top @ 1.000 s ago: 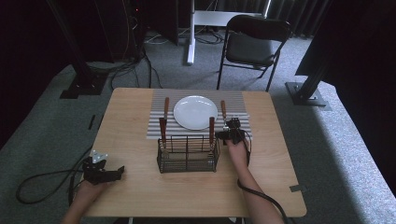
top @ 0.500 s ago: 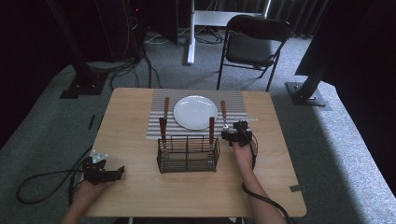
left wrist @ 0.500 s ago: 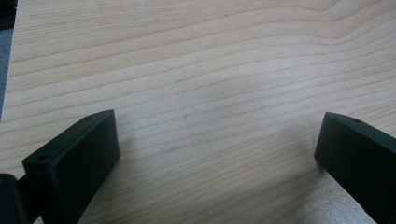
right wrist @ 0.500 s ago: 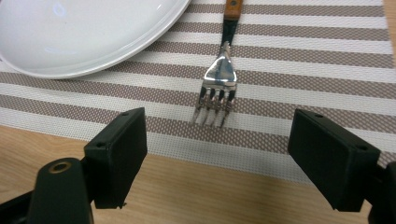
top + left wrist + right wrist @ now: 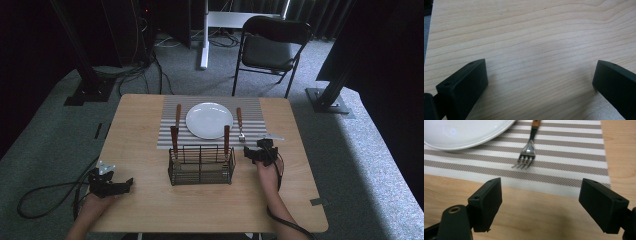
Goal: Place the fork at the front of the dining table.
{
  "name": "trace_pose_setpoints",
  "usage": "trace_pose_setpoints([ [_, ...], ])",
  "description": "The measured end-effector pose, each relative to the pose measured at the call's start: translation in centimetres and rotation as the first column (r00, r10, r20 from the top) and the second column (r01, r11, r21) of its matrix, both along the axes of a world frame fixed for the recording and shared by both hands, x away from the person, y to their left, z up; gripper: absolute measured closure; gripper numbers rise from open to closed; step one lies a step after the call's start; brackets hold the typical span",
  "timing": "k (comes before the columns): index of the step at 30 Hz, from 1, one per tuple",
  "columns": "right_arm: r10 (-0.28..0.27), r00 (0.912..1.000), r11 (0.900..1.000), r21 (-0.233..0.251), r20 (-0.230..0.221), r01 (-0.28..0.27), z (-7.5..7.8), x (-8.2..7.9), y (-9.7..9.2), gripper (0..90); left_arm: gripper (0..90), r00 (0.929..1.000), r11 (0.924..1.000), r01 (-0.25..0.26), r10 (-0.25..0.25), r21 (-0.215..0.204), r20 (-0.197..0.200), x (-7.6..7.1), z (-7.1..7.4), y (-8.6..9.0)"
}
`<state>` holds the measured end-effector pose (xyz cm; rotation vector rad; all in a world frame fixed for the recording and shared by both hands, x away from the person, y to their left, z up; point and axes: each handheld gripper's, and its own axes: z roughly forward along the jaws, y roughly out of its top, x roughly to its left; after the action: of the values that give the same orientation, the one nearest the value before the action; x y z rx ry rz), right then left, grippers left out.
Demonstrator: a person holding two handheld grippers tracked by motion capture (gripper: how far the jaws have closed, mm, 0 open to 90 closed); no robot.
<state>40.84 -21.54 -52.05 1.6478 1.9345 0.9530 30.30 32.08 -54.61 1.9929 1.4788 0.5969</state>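
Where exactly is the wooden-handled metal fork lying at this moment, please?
In the high view the wooden-handled metal fork lies on the striped placemat, just right of the round white plate, tines pointing toward the open right gripper nearby.

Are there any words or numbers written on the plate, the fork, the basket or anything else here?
None: no words, numbers or signs can be read anywhere.
The plate is plain white, the placemat has only stripes, the fork and the wire basket carry no marks that show, and the table is bare wood grain.
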Motion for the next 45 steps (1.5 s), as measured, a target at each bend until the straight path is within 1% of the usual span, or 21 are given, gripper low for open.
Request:
trace_pose_setpoints([
  [3, -0.009, 0.9999, 1.0000, -0.002, 0.008, 0.009, -0.2, -0.6, -0.6, 17.9, 0.0, 1.0000, 1.0000, 0.000, 0.000, 0.000, 0.000, 0.0, 0.0, 0.0],
  [5, -0.004, 0.9999, 0.9998, 0.019, 0.010, 0.004, -0.3, -1.1, -1.0, 17.2, 0.0, 1.0000, 1.0000, 0.000, 0.000, 0.000, 0.000, 0.0, 0.0, 0.0],
  [6, -0.007, 0.9999, 0.9998, 0.018, 0.011, 0.007, -0.4, -1.3, -1.1, 17.0, 0.0, 1.0000, 1.0000, 0.000, 0.000, 0.000, 0.000, 0.0, 0.0, 0.0],
  [8, -0.002, 0.9998, 0.9999, 0.011, 0.018, 0.002, -0.5, -1.7, -1.4, 16.3, 0.0, 1.0000, 1.0000, 0.000, 0.000, 0.000, 0.000, 0.0, 0.0, 0.0],
  [11, 0.013, 0.9996, 0.9997, -0.020, 0.025, -0.012, -0.8, -2.3, -1.7, 14.8, 0.0, 1.0000, 1.0000, 0.000, 0.000, 0.000, 0.000, 0.0, 0.0, 0.0],
  [15, 0.024, 0.9991, 0.9993, -0.029, 0.037, -0.022, -1.0, -3.3, -2.3, 13.6, 0.0, 1.0000, 1.0000, 0.000, 0.000, 0.000, 0.000, 0.0, 0.0, 0.0],
  [17, 0.032, 0.9988, 0.9994, -0.013, 0.038, -0.031, -1.1, -3.7, -2.6, 12.7, 0.0, 1.0000, 1.0000, 0.000, 0.000, 0.000, 0.000, 0.0, 0.0, 0.0],
  [20, 0.030, 0.9984, 0.9995, -0.007, 0.049, -0.029, -1.2, -4.4, -3.0, 12.3, 0.0, 1.0000, 1.0000, 0.000, 0.000, 0.000, 0.000, 0.0, 0.0, 0.0],
  [22, 0.028, 0.9987, 0.9993, -0.024, 0.043, -0.027, -1.3, -4.7, -3.3, 12.3, 0.0, 1.0000, 1.0000, -0.001, 0.001, 0.000, 0.000, 0.0, 0.0, 0.0],
  [23, 0.023, 0.9985, 0.9994, -0.027, 0.049, -0.022, -1.4, -5.0, -3.4, 12.3, 0.0, 1.0000, 1.0000, 0.000, 0.000, 0.000, 0.000, 0.0, 0.0, 0.0],
  [25, 0.020, 0.9989, 0.9986, -0.049, 0.042, -0.018, -1.5, -5.4, -3.5, 12.2, 0.0, 1.0000, 1.0000, 0.000, 0.000, 0.000, 0.000, 0.0, 0.0, 0.0],
  [26, 0.022, 0.9987, 0.9987, -0.047, 0.046, -0.019, -1.5, -5.6, -3.7, 12.2, 0.0, 1.0000, 1.0000, 0.000, 0.000, 0.000, 0.000, 0.0, 0.0, 0.0],
  [28, 0.016, 0.9989, 0.9982, -0.058, 0.044, -0.013, -1.6, -6.1, -3.9, 12.2, 0.0, 1.0000, 1.0000, 0.000, 0.000, 0.000, 0.000, 0.0, 0.0, 0.0],
  [29, 0.014, 0.9987, 0.9982, -0.059, 0.049, -0.011, -1.6, -6.4, -4.0, 12.2, 0.0, 1.0000, 1.0000, -0.001, 0.001, -0.001, 0.001, 0.0, 0.0, 0.0],
  [31, 0.004, 0.9984, 0.9970, -0.077, 0.057, 0.001, -1.7, -6.9, -4.3, 12.2, 0.0, 1.0000, 1.0000, 0.000, 0.000, 0.000, 0.000, 0.0, 0.0, 0.0],
  [33, -0.006, 0.9980, 0.9968, -0.079, 0.063, 0.011, -1.7, -7.3, -4.6, 12.2, 0.0, 1.0000, 1.0000, 0.000, 0.000, -0.001, 0.000, 0.0, 0.0, 0.0],
  [34, -0.012, 0.9982, 0.9958, -0.090, 0.058, 0.018, -1.7, -7.4, -4.7, 12.1, 0.0, 1.0000, 1.0000, 0.000, 0.000, 0.000, 0.000, 0.0, 0.0, 0.0],
  [36, -0.015, 0.9978, 0.9965, -0.082, 0.065, 0.020, -1.8, -7.9, -5.1, 12.1, 0.0, 1.0000, 1.0000, 0.000, 0.000, 0.000, 0.000, 0.0, 0.0, 0.0],
  [37, -0.018, 0.9976, 0.9960, -0.086, 0.067, 0.023, -1.8, -8.1, -5.2, 12.1, 0.0, 1.0000, 1.0000, 0.000, 0.000, 0.000, 0.000, 0.0, 0.0, 0.0],
  [39, -0.036, 0.9952, 0.9943, -0.097, 0.091, 0.045, -1.7, -8.6, -5.6, 12.2, 0.0, 1.0000, 1.0000, 0.000, 0.000, 0.000, 0.001, 0.0, 0.0, 0.0],
  [45, -0.083, 0.9910, 0.9920, -0.086, 0.105, 0.092, -1.8, -10.0, -7.0, 12.2, 0.0, 1.0000, 1.0000, 0.000, 0.000, -0.001, 0.001, 0.0, 0.0, 0.0],
])
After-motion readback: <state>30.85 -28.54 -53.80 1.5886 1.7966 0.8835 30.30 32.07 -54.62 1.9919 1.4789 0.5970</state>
